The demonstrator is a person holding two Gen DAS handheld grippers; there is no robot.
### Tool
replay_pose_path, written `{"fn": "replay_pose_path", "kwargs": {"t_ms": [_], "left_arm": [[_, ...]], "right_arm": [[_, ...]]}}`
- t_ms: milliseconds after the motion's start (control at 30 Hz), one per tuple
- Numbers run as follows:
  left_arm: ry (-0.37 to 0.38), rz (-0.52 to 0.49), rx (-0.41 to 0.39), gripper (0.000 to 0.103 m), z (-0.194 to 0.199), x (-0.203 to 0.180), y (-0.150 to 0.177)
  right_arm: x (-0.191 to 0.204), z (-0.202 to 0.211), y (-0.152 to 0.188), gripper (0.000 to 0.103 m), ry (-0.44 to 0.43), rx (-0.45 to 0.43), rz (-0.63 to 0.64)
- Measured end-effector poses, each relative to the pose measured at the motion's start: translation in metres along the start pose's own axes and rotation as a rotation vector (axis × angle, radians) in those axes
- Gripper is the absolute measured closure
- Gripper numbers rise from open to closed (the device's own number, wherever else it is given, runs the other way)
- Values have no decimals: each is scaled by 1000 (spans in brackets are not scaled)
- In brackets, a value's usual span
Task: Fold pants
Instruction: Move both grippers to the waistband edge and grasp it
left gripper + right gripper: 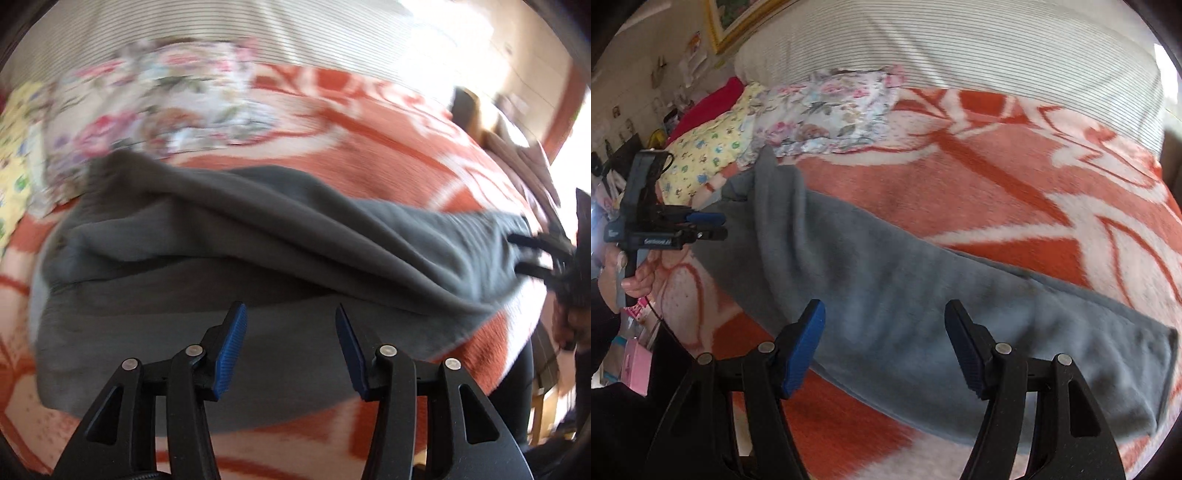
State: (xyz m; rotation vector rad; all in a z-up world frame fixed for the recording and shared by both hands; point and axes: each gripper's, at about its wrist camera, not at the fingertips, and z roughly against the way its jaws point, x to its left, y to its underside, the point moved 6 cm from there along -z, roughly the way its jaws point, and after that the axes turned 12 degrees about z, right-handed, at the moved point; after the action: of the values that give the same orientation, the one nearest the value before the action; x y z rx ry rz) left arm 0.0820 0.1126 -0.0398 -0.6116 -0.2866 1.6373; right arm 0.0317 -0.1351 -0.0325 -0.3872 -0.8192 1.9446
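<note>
Grey pants point(258, 240) lie stretched across an orange and white blanket point(369, 122), folded lengthwise with rumpled ridges along the top. My left gripper point(290, 310) hovers over their near edge, its blue pads apart and nothing between them. In the right wrist view the pants point(905, 295) run from the upper left down to the right edge. My right gripper point(884, 306) stands open above their middle, holding nothing. The left gripper point(716, 226) shows there too, held by a hand beside the pants' left end. The right gripper point(535, 254) is a dark blur at the pants' right end.
A floral cloth point(831, 110) and a yellow printed cloth point(709, 155) lie at the head of the blanket. Behind them is a striped white cover point(997, 48). A red cushion point(709, 103), a framed picture point(738, 22) and a pink box point(637, 365) sit to the left.
</note>
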Motion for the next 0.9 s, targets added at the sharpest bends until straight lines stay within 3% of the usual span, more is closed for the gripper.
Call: {"fn": "replay_pose_path", "kwargs": {"t_ms": [167, 433, 667, 900], "left_arm": [[-39, 144, -32, 40, 7, 58, -36], [-99, 311, -50, 37, 2, 124, -95], [-176, 371, -41, 35, -22, 180, -141], [-173, 422, 14, 35, -66, 215, -173]], "right_arm": [[38, -32, -36, 35, -71, -15, 52], [83, -71, -80, 35, -142, -23, 106], [103, -105, -107, 35, -142, 1, 160], [113, -140, -122, 35, -152, 40, 163]]}}
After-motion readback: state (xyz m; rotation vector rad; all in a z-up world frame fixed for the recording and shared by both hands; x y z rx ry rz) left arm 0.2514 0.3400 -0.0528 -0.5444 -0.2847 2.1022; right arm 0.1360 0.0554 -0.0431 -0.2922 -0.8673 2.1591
